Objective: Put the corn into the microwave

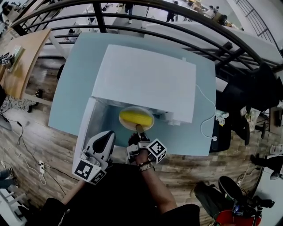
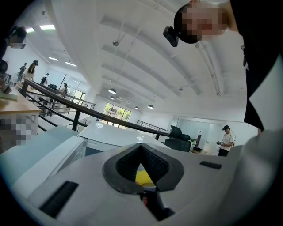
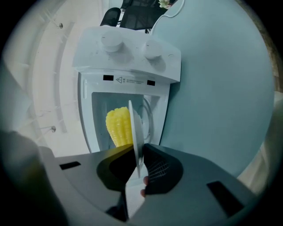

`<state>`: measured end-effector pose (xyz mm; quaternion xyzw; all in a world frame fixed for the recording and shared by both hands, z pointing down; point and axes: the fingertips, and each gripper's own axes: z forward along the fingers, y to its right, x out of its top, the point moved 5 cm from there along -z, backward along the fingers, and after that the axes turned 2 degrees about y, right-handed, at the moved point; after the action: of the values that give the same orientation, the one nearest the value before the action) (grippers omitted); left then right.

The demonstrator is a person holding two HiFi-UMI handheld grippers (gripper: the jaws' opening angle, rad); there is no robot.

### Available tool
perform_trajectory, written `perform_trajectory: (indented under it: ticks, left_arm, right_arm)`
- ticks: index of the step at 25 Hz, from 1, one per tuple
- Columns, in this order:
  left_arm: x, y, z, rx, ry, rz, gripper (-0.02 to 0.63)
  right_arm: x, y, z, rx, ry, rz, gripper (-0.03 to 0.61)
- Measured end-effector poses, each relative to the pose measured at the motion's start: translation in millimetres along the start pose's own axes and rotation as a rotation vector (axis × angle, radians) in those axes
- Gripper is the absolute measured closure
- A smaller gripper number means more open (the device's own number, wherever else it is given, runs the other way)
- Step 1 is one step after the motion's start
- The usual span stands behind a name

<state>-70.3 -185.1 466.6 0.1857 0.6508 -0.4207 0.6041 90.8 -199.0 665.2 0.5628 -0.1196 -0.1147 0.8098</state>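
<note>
A yellow corn cob (image 1: 136, 118) lies on a white plate (image 1: 150, 115) at the mouth of the white microwave (image 1: 146, 81), whose door (image 1: 86, 128) hangs open to the left. My right gripper (image 1: 138, 128) is shut on the plate's near rim. In the right gripper view the plate (image 3: 134, 128) shows edge-on between the jaws of this gripper (image 3: 138, 154), with the corn (image 3: 118, 126) beside it before the microwave's cavity (image 3: 99, 114). My left gripper (image 1: 107, 134) is shut on nothing beside the door. Its jaws (image 2: 141, 145) point upward, with a bit of corn (image 2: 143, 178) showing behind them.
The microwave stands on a light blue table (image 1: 75, 75). Its white cable (image 1: 208, 119) runs off the right edge to a plug. A dark railing (image 1: 177, 13) crosses behind, a wooden desk (image 1: 22, 62) stands at left, and a dark chair (image 1: 239, 119) at right.
</note>
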Motion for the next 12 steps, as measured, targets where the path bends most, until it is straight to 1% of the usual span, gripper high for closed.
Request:
perform_trajectory:
  ticks: [5,12]
  left_arm:
    - [-4.7,-11.6,3.7,0.02,-0.011,-0.03,0.611]
    - [-8.9,-11.1,12.6,0.003,-0.016,-0.037,0.612]
  right_arm:
    - [4.4,7.4,23.2,-0.004,0.018,0.024,0.548]
    - [10.5,14.0,49.8,-0.009,0.022,0.044,0.548]
